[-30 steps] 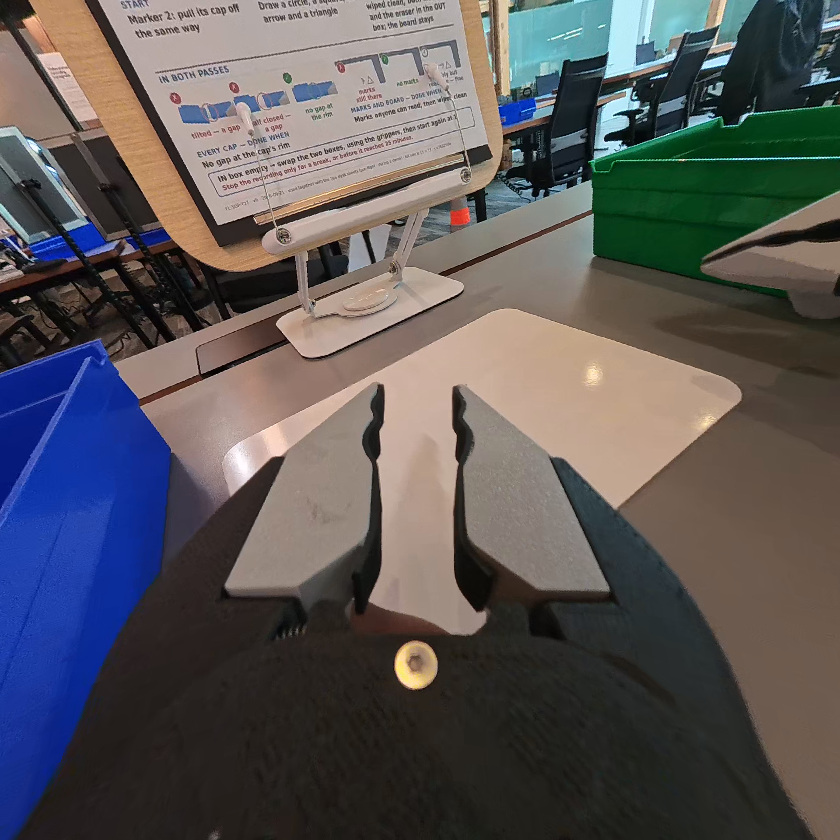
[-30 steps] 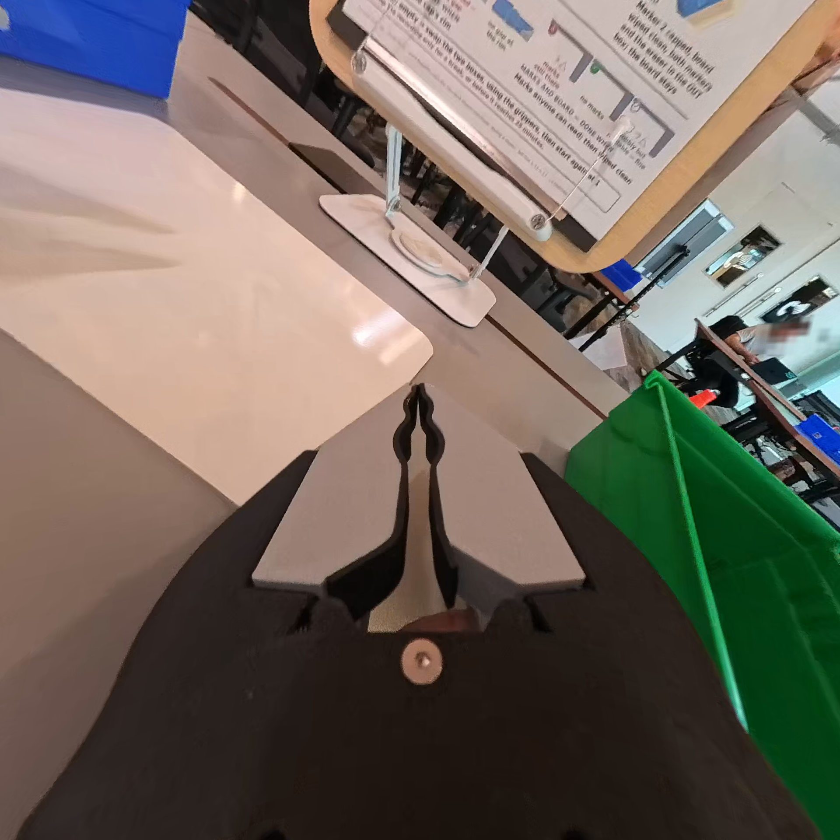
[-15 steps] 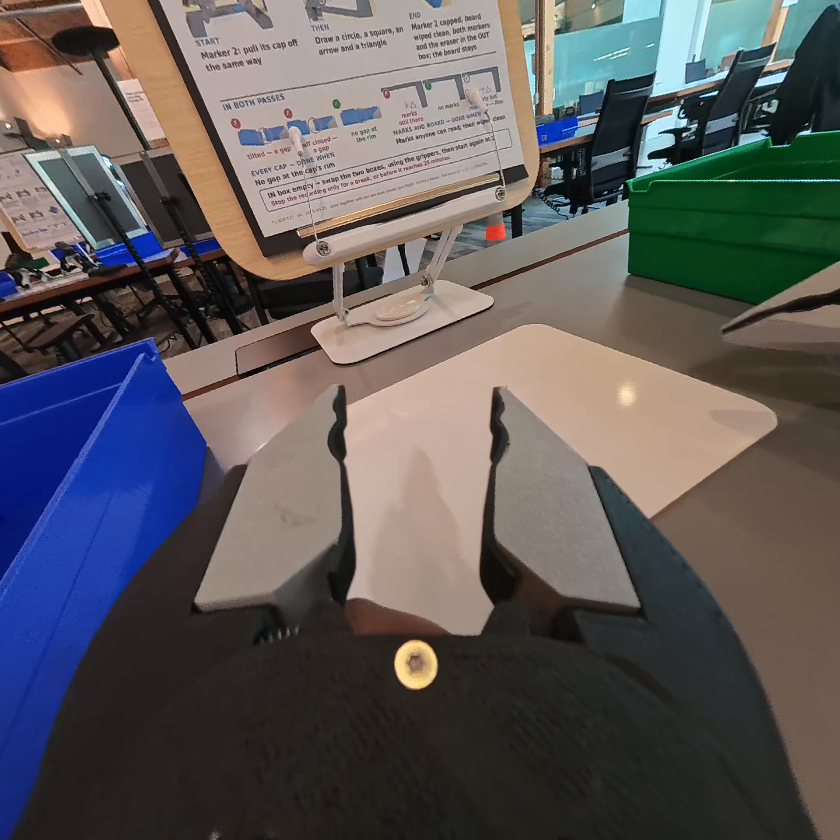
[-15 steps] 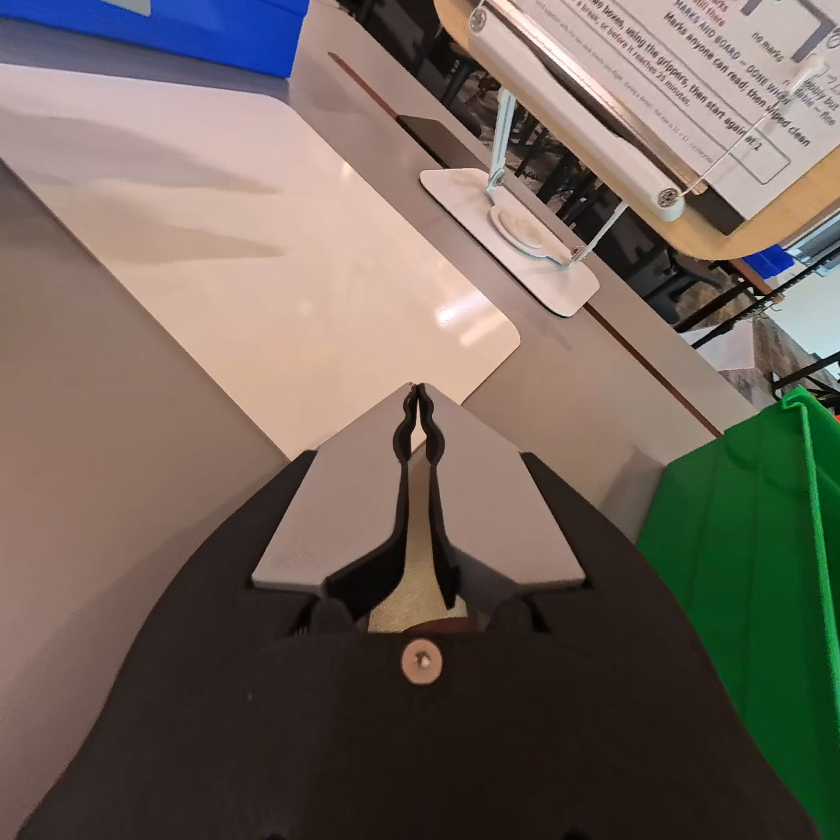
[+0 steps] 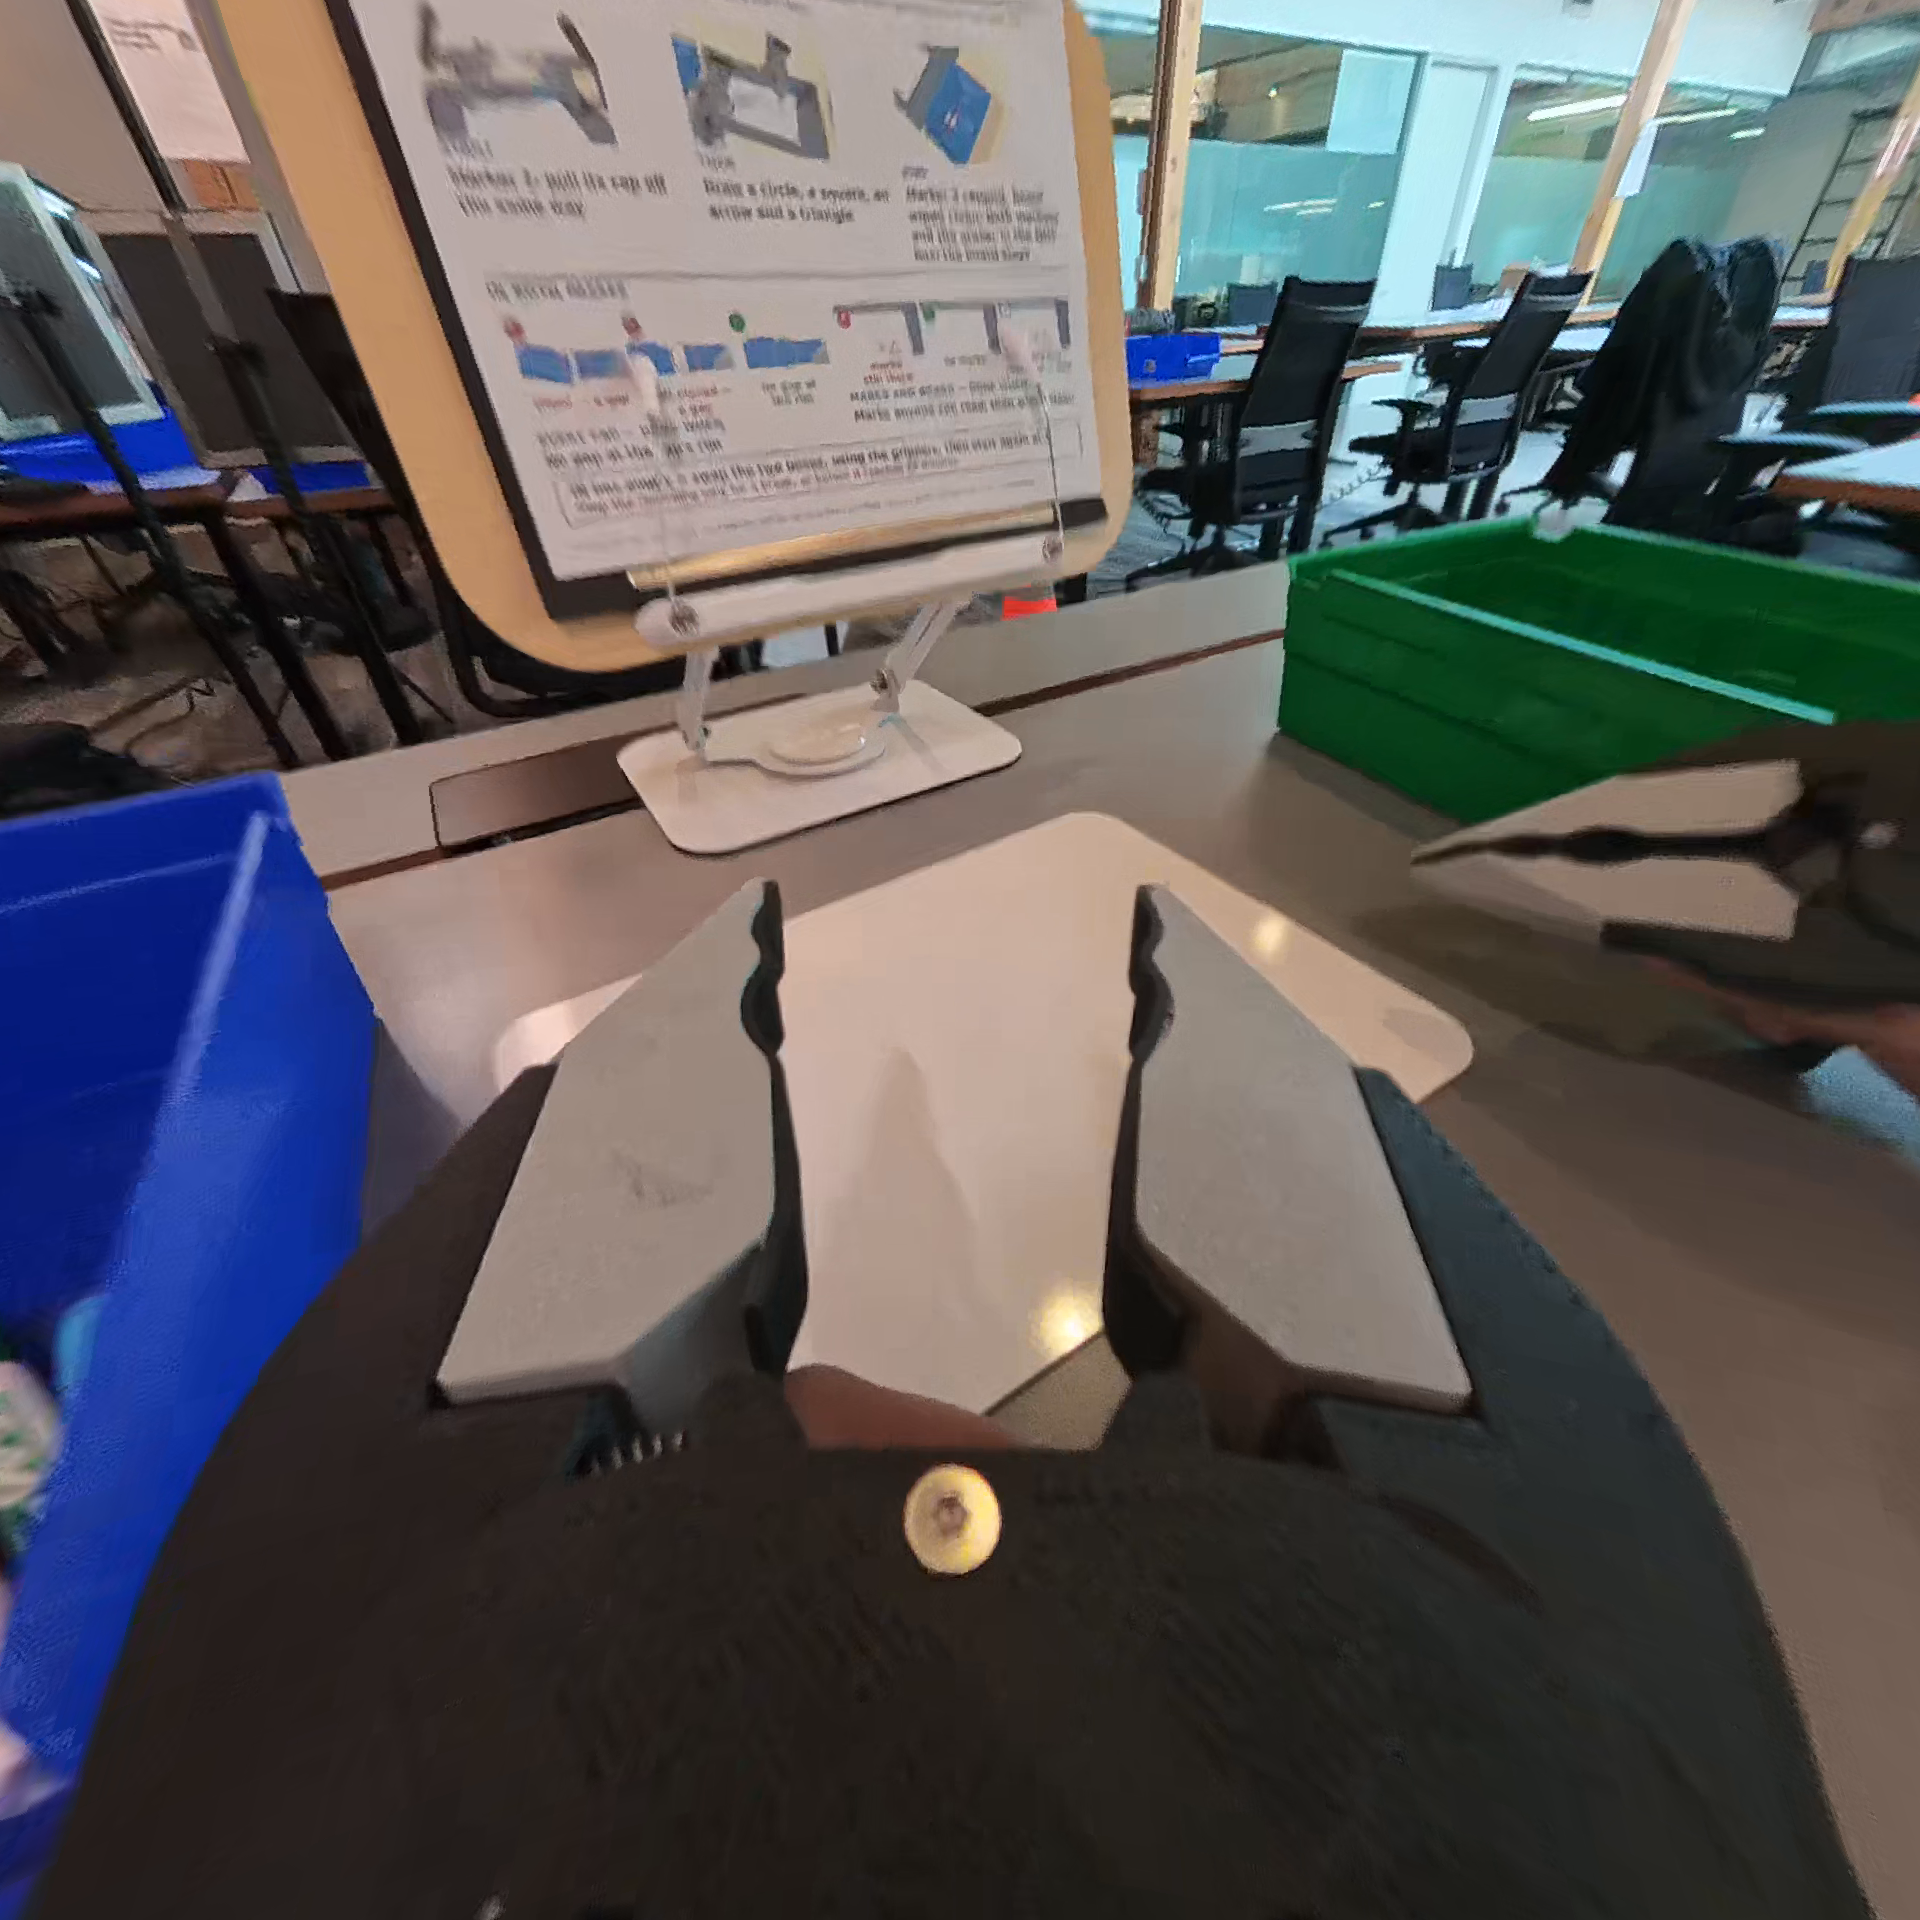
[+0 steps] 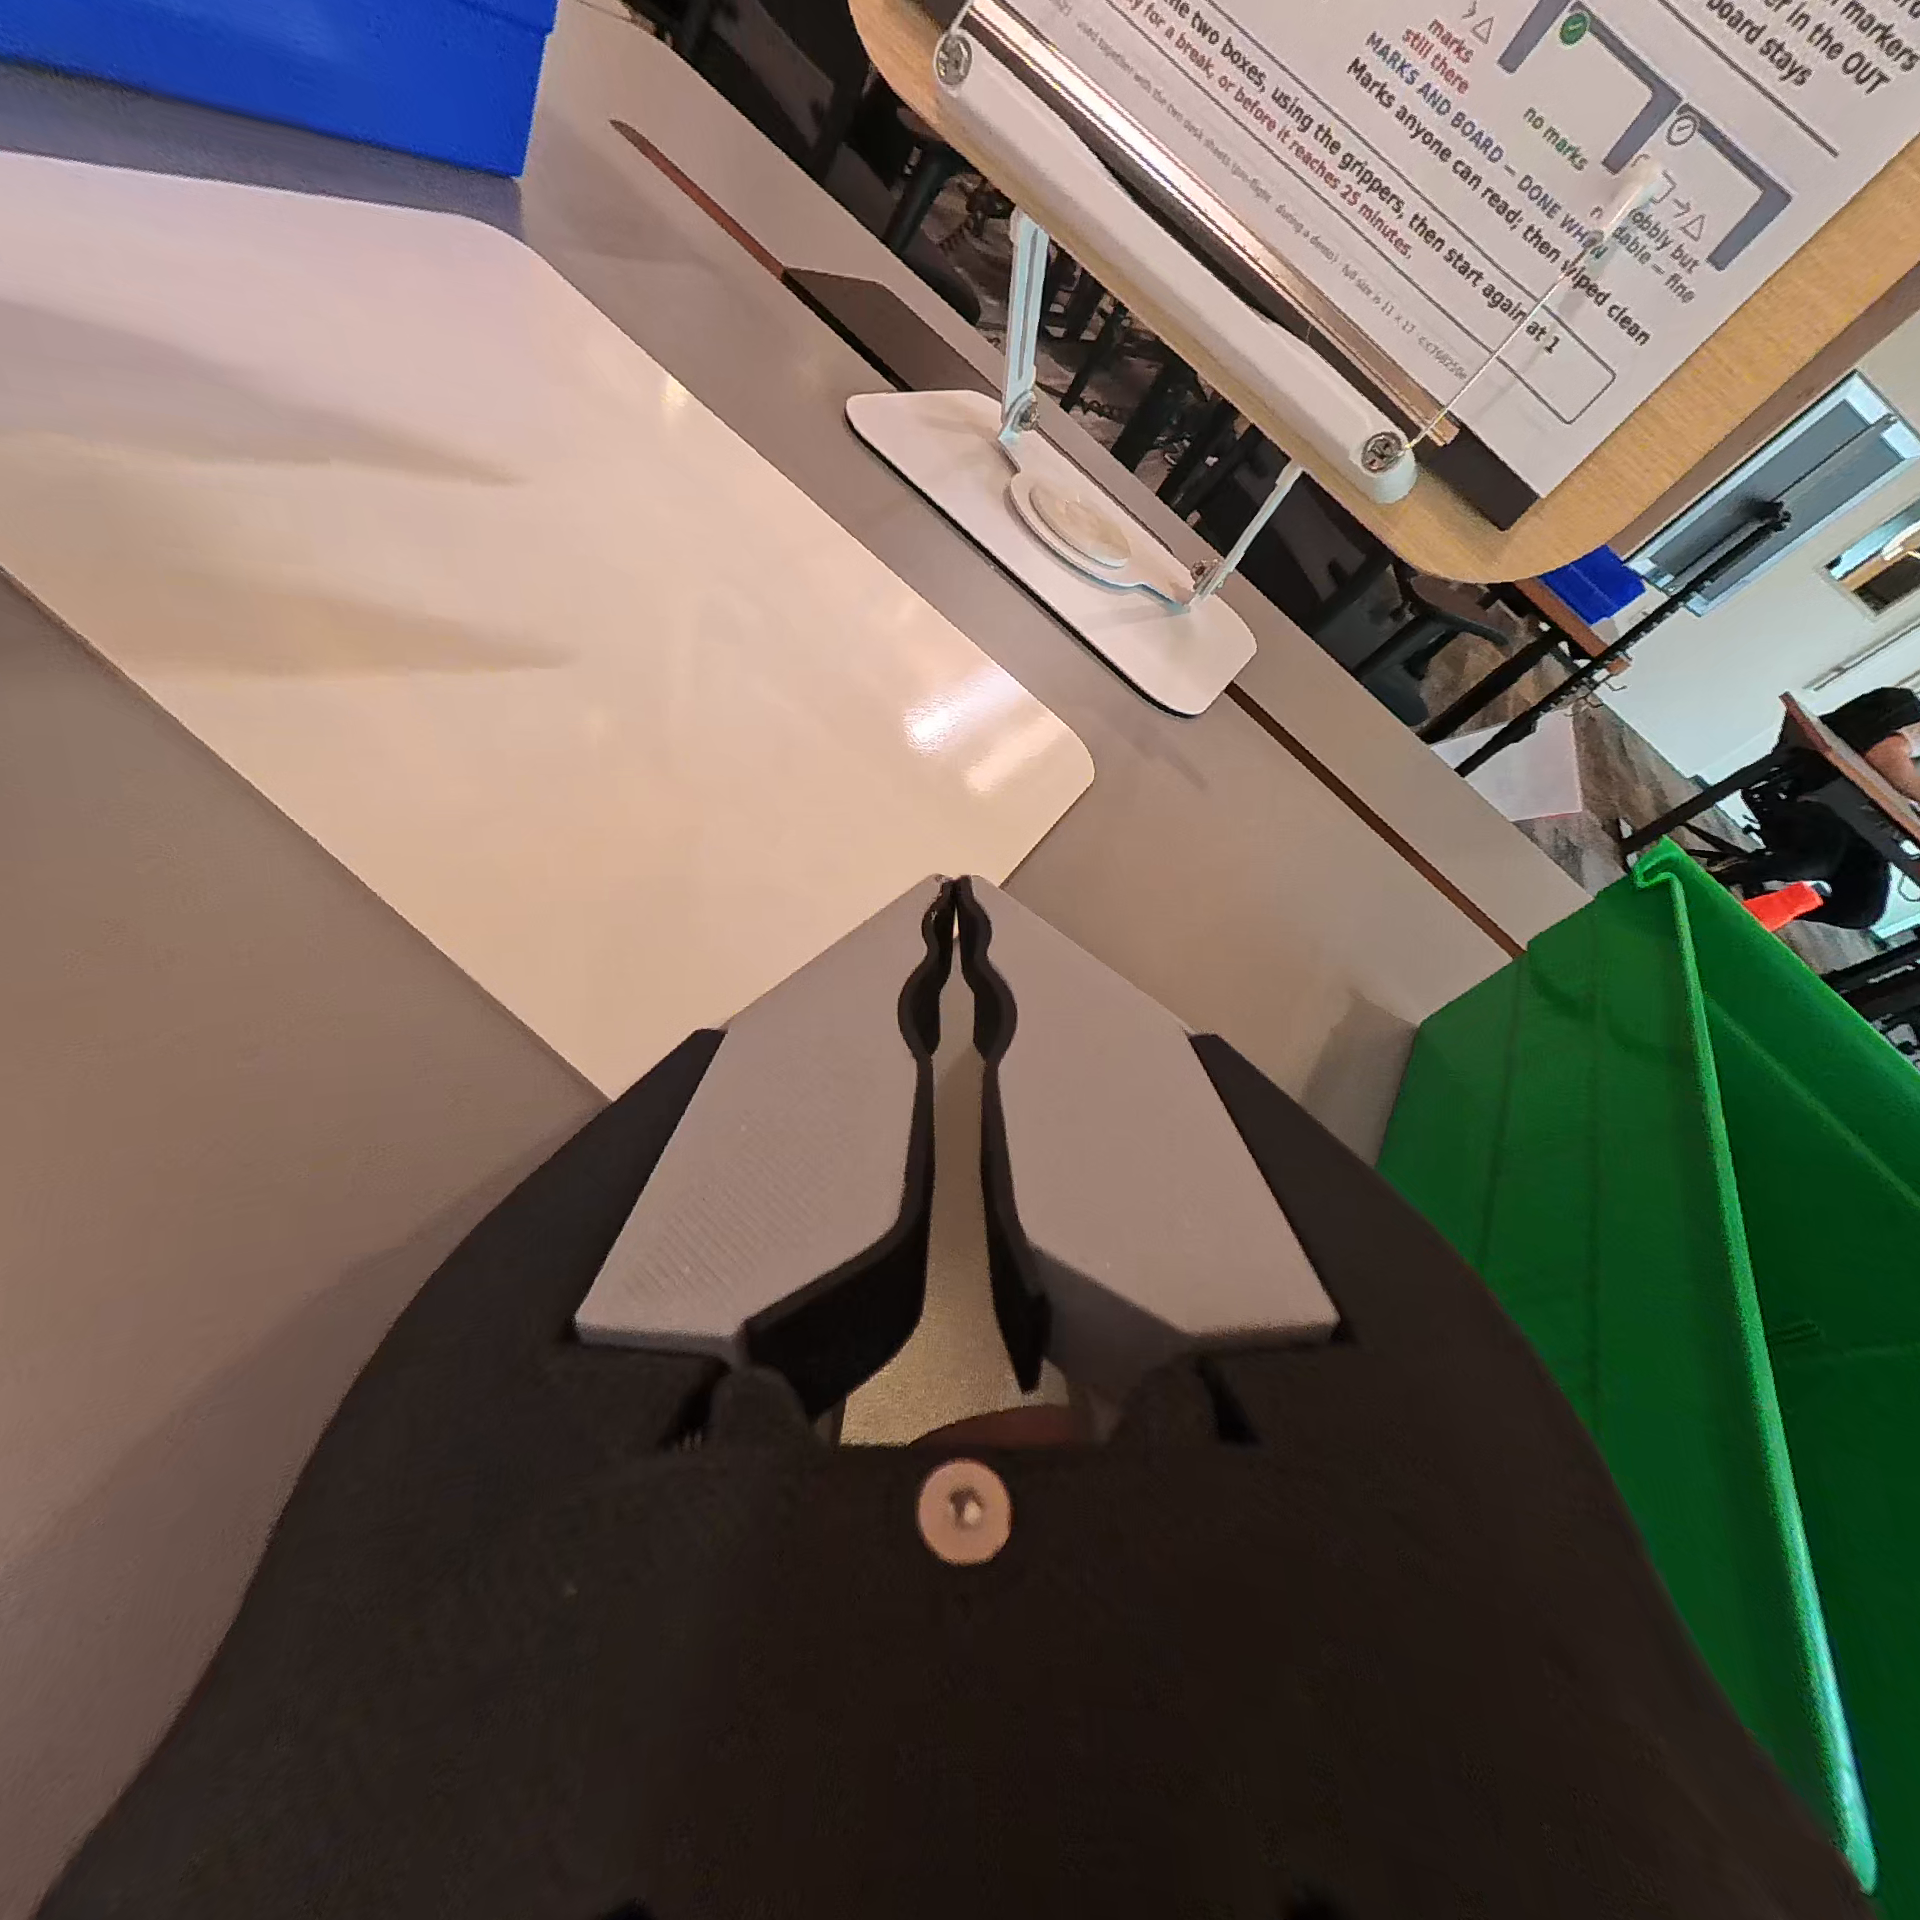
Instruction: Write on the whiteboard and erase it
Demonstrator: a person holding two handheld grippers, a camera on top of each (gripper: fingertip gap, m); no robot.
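Glossy white and unmarked, the whiteboard (image 5: 997,997) lies flat on the grey worktop (image 5: 1621,1247), its rounded corners visible in both wrist views (image 6: 540,623). It is judged to be a thin, stiff sheet with a slick face; it would slide under sideways pressure unless steadied at an edge, and it offers little to grip except at a corner or rim. No marker or eraser can be made out clearly in either view, so the writing step is judged not yet begun. A marker, when found, is expected to be light, smooth and round, and is best taken across the barrel near the middle, where the notched inner faces of the jaws would seat it.

Above the near part of the board the left gripper (image 5: 956,914) is held with its jaws wide apart and nothing between them. The right gripper (image 6: 954,883) is held near the board's right-hand corner, its jaws brought together at the tips and empty; it also shows at the right of the left wrist view (image 5: 1621,862).

To the left stands a blue bin (image 5: 156,1091), with something small and blurred at its near edge that cannot be identified. To the right stands a green bin (image 6: 1662,1299). Behind the board an instruction sheet (image 5: 748,291) is propped on a white stand (image 5: 821,758).
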